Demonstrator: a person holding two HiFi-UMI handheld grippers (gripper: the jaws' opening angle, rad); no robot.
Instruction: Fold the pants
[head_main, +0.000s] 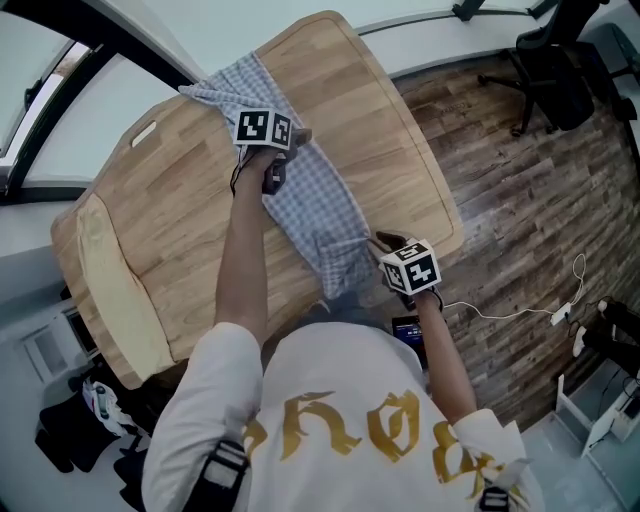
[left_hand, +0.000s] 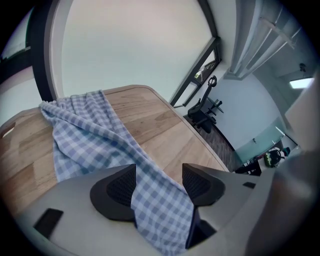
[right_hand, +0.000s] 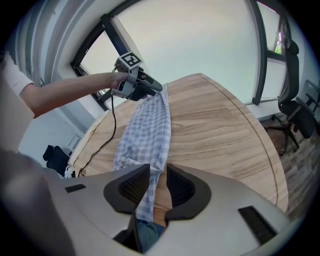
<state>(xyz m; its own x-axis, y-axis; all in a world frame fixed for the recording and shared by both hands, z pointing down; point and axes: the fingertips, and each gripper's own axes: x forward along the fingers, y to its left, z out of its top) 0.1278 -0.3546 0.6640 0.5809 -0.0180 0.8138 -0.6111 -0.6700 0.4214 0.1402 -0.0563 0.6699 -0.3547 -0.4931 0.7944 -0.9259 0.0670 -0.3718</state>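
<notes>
Blue-and-white checked pants (head_main: 312, 195) lie in a long narrow strip across the wooden table (head_main: 170, 200), from its far edge to its near edge. My left gripper (head_main: 290, 145) is over the strip's far part. In the left gripper view its jaws (left_hand: 159, 185) stand wide, the cloth (left_hand: 85, 130) draped loosely between them. My right gripper (head_main: 385, 243) is at the strip's near end. In the right gripper view a band of the pants (right_hand: 147, 130) runs between its jaws (right_hand: 158, 186), which stand a little apart with a gap beside the cloth.
The table's rounded edge (head_main: 440, 200) meets dark wood flooring on the right, where a black office chair (head_main: 550, 60) and a white cable (head_main: 520, 310) sit. A black cord (right_hand: 107, 135) trails over the table from the left gripper. Dark bags (head_main: 70, 430) lie at lower left.
</notes>
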